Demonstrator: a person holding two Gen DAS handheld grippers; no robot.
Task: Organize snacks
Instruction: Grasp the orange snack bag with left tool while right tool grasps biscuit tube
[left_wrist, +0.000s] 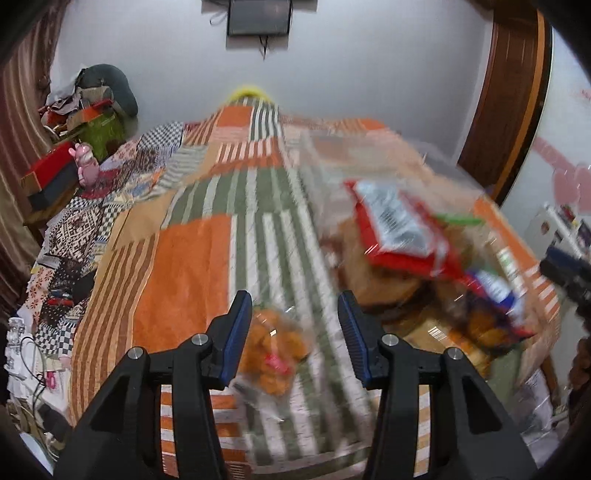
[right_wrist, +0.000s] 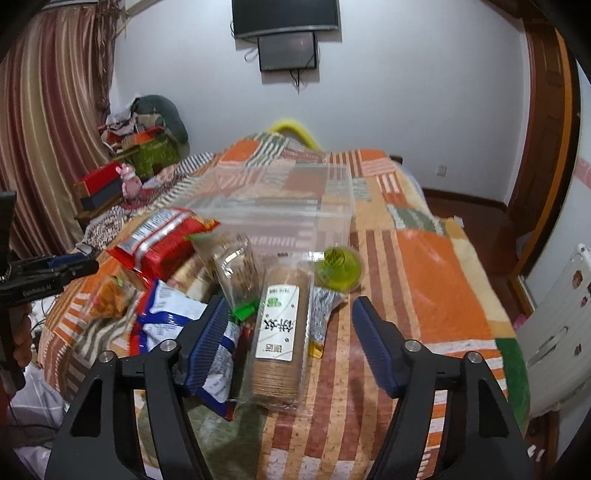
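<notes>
On the bedspread (right_wrist: 436, 258), snacks lay loose at 9 to 12 o'clock of the empty clear bin (right_wrist: 280, 206); nothing sorted yet, left gripper (left_wrist: 293, 332) and right gripper (right_wrist: 288, 343) both spread, holding nothing.

Left wrist: looks along the open left gripper (left_wrist: 293, 325), low over the bed (left_wrist: 192, 258), toward the far wall; blurred.
Right wrist: looks down the right gripper (right_wrist: 288, 339), close above the snacks (right_wrist: 279, 332).
Shared: bed, red packet (left_wrist: 399, 232) (right_wrist: 162, 240), screen (left_wrist: 258, 16) (right_wrist: 288, 51).
</notes>
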